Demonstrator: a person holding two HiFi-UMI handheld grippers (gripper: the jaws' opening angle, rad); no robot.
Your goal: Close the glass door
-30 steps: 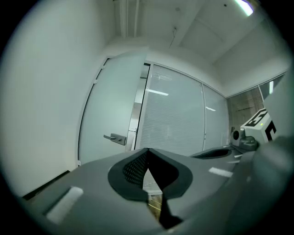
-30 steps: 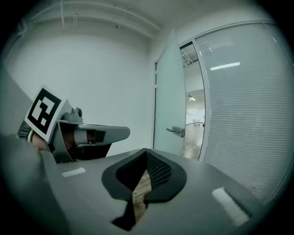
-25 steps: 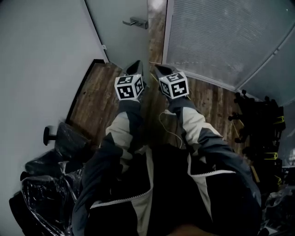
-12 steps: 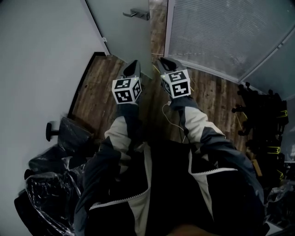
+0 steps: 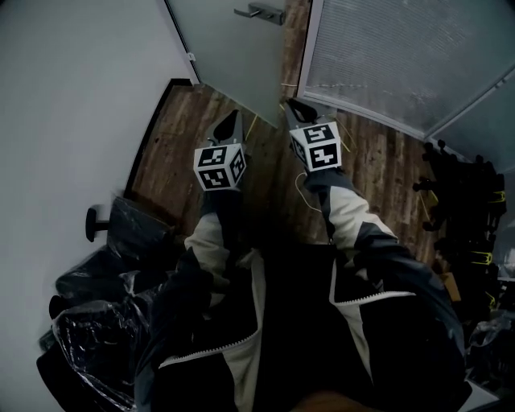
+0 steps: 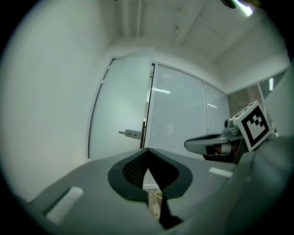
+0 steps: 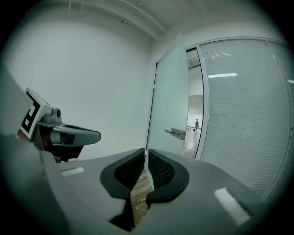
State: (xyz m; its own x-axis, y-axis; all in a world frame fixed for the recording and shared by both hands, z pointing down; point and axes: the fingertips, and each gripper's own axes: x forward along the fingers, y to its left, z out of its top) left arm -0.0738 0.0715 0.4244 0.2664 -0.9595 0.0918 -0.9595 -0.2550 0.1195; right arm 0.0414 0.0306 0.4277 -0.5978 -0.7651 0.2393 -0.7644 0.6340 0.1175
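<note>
Facing the glass door (image 5: 233,48) from the near side, both tongs point far toward it and touch nothing. The door stands upright and ajar. Its hinged side is at the left by the white wall (image 5: 72,96), and its free edge has swung toward the near side. A strip of open doorway (image 5: 291,32) remains between that edge and the frosted partition (image 5: 402,56) on the right. The lever handle (image 5: 259,11) sits on the near face, close to the free edge and farther off than either tip. The left tongs (image 5: 232,121) are closed tip to tip with nothing between them. They aim at the flat face of the door, left of the handle. The right tongs (image 5: 291,105) have just been opening slightly. A thin slit shows between their jaws and nothing is in it. In the right gripper view that slit lines up almost exactly with the door's free edge, though the edge is still some way ahead. The right tongs therefore seem nearer to the edge and the handle. The left tongs look better placed to press on the door's face. Closing it likely means pushing that free edge away to the far right until it meets the partition frame.
</note>
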